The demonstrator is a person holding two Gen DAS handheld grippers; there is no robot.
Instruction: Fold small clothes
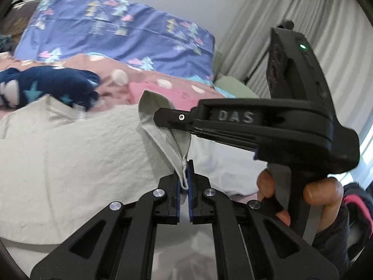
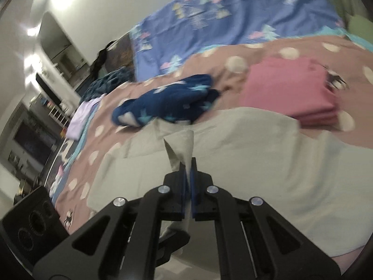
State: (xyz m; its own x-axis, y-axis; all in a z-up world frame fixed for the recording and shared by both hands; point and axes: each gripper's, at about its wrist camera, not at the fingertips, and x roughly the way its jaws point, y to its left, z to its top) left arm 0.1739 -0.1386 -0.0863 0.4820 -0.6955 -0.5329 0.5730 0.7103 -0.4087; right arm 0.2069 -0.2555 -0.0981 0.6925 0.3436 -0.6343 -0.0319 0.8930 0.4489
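A pale grey-beige garment (image 1: 77, 140) lies spread on the bed; it also shows in the right wrist view (image 2: 244, 154). My left gripper (image 1: 185, 175) is shut on a hemmed edge of it, lifted off the bed. My right gripper (image 1: 158, 116) comes in from the right in the left wrist view and is shut on the same raised edge a little higher. In the right wrist view my right gripper (image 2: 189, 170) pinches a standing fold of the garment (image 2: 183, 147).
A crumpled navy garment with stars (image 1: 46, 88) (image 2: 167, 100) lies behind the grey one. A folded pink stack (image 2: 289, 93) sits at the right. A blue patterned quilt (image 1: 116, 30) covers the far bed. Curtains (image 1: 303, 23) hang on the right. A black speaker (image 2: 30, 228) stands at the lower left.
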